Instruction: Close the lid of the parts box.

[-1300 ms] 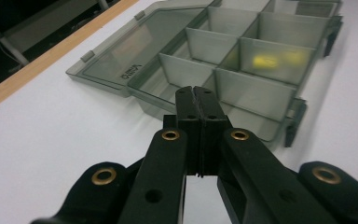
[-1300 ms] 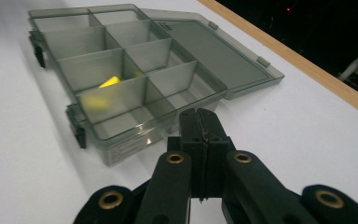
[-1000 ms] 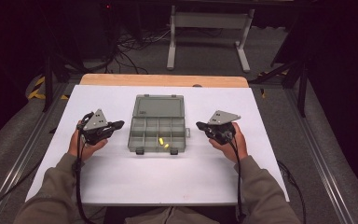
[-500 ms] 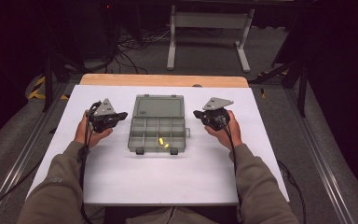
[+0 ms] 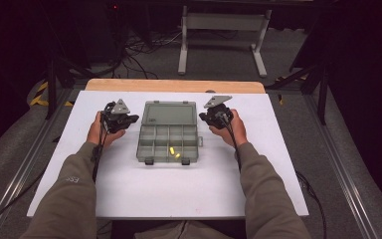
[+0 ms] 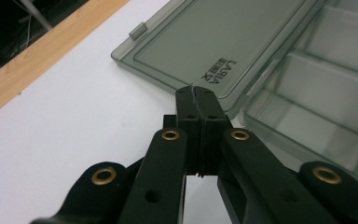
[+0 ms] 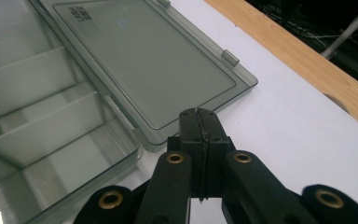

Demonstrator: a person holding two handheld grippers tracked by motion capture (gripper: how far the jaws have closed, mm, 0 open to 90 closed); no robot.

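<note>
We see white table top [image 5: 129,194] with wooden strip [image 5: 174,85] along far edge. Grey see-through compartment box [image 5: 168,144] lies mid-table, lid [image 5: 170,112] folded flat toward far side, brand lettering on it. Left gripper [image 5: 128,119] just beside lid's left edge, jaws pressed together, holding nothing. Right gripper [image 5: 204,118] just beside lid's right edge, jaws likewise closed and empty. Two small yellow pieces [image 5: 173,152] sit in near-row compartments

Both grippers now sit higher in the high view than a second ago. The left gripper [image 5: 129,119] and right gripper [image 5: 205,118] flank the open lid [image 5: 170,113], jaws pressed together.
</note>
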